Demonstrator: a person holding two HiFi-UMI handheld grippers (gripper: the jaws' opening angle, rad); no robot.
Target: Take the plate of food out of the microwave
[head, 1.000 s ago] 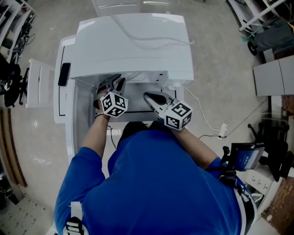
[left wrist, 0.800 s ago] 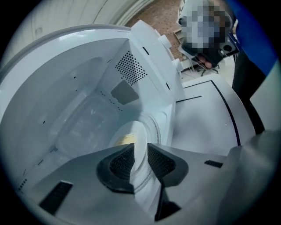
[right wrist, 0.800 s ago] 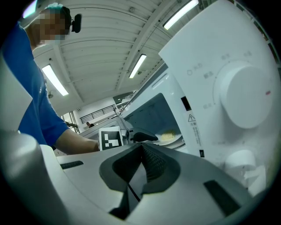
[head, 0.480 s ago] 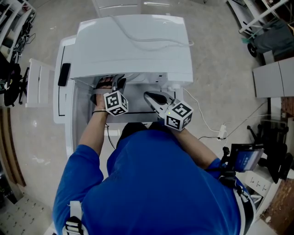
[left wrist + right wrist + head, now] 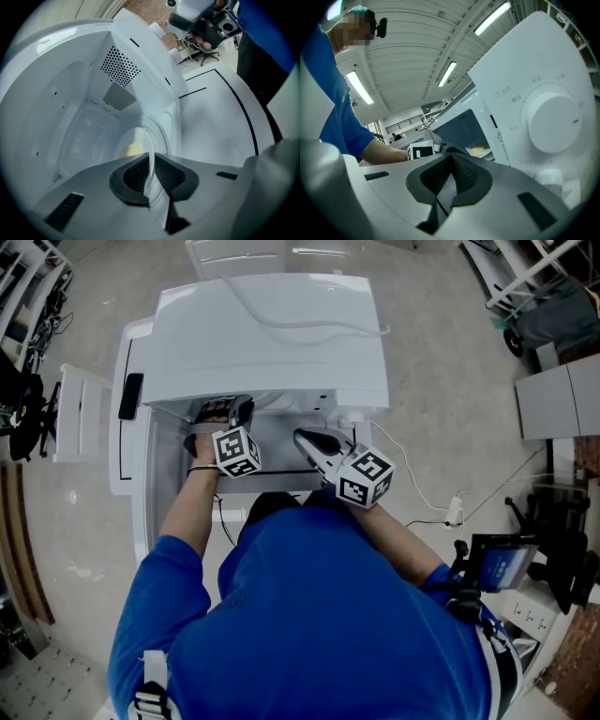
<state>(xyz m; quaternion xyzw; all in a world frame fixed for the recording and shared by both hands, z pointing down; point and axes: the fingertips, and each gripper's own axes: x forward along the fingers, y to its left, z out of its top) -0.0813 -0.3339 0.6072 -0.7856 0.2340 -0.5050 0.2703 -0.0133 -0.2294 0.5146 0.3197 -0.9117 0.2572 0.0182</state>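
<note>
A white plate point(image 5: 133, 145) with yellow food point(image 5: 127, 150) sits on the turntable inside the open white microwave point(image 5: 272, 334). In the left gripper view, my left gripper point(image 5: 151, 171) reaches into the cavity and its jaws have just been closing, with the plate's near rim edge-on between the pads, which press on it. In the head view the left gripper point(image 5: 240, 411) is half hidden under the microwave's top. My right gripper point(image 5: 302, 436) hangs shut and holding nothing in front of the opening, beside the control panel. The right gripper view shows the plate point(image 5: 480, 150) past its closed jaws.
The microwave door point(image 5: 131, 442) stands swung open to the left. A round dial point(image 5: 551, 122) sits on the control panel at right. A power cable point(image 5: 422, 488) trails right across the floor. A white shelf point(image 5: 80, 413) stands at left, a grey cabinet point(image 5: 558, 399) at right.
The left hand has rolled and its marker cube has turned, with the gripper a little deeper in the cavity. The right gripper has stayed where it was.
</note>
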